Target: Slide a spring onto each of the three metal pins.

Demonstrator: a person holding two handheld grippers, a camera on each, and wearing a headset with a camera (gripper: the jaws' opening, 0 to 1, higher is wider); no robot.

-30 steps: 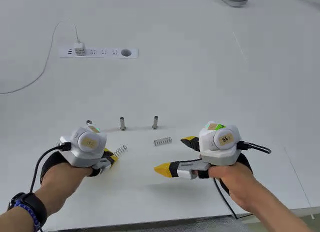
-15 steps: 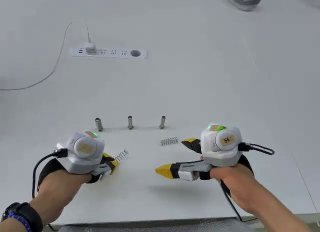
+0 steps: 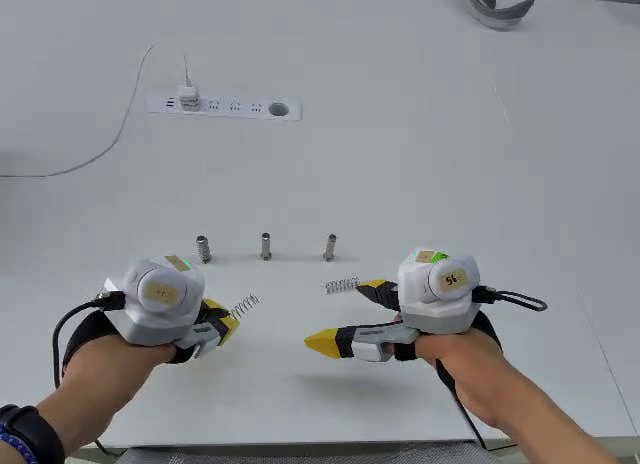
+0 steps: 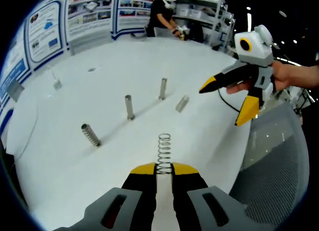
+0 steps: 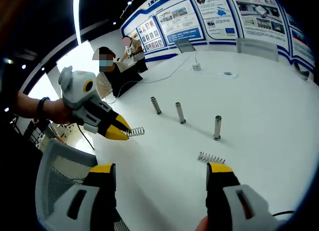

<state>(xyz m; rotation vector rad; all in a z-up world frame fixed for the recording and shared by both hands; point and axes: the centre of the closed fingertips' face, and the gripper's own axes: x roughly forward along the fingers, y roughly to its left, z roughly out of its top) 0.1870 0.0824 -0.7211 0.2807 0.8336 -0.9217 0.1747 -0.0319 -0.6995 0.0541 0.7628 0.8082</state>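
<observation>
Over bench [image 3: 420, 154] | left claw [image 4: 157, 167] clamped on spring [image 4: 163, 149], near end hidden | right claw [image 5: 159, 169] apart

Three pins stand in a row across my bench [image 3: 430, 164], well apart from each other: left pin [image 3: 203, 249], middle pin [image 3: 265, 246], right pin [image 3: 329, 247]. The fitted spring [image 4: 91, 135] sits on the left pin. The loose spring [image 3: 341, 284] lies on the bench just in front of the right pin, slightly to its right. My left gripper [image 3: 228, 322] is front-left of the row, with the held spring [image 3: 244, 306] in its jaws, pointing toward the pins. My right gripper [image 3: 340, 312] is front-right, and the loose spring is just beside its far jaw tip. The power strip [image 3: 225, 107] lies far behind the row, to the left.
</observation>
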